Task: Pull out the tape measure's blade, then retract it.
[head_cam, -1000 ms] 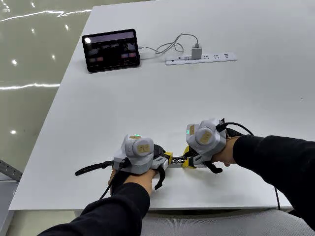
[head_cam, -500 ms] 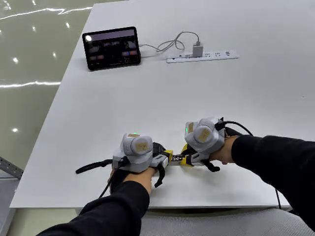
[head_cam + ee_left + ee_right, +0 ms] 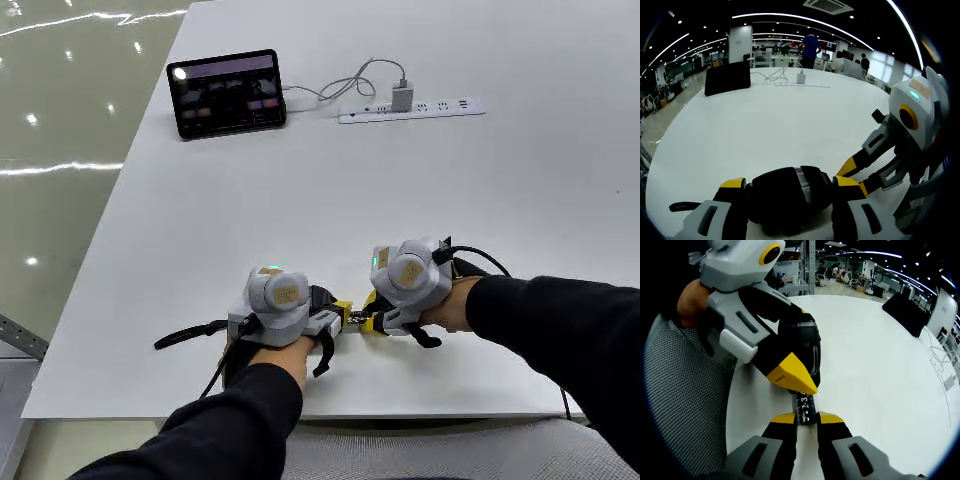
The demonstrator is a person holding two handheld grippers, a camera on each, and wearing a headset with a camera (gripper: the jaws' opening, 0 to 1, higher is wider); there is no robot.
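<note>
Jaws, head view: left gripper (image 3: 338, 314) is clamped on the tape measure's black case (image 3: 322, 302). Right gripper (image 3: 373, 320) sits just beside it, tips facing. A short bit of blade (image 3: 357, 319) bridges the two. All this is near the front edge of the white table (image 3: 330, 190); tablet (image 3: 226, 93) & power strip (image 3: 412, 109) are well apart at the far side.

Left gripper view: jaws are part-open, closed as far as the case allows, w/ yellow tips touching it on either side. Case is rounded, matte black and rubbery-looking, w/ a glossier band across the middle. Right gripper comes in from the right, tips aimed at the case.

Right gripper view: jaws are nearly together, pinching the blade end. Pale numerals are readable btwn the yellow tips. Blade is a thin, flat, dark strip, prob. stiff metal, running straight ahead from the tips into the case. Only a short length is out.

Key relation: the blade's long axis lies on the line btwn the grippers, roughly L–R across the person. Right has the blade and left anchors the case. So I'd judge any pull should go along that axis, away from the case, w/o twisting.
</note>
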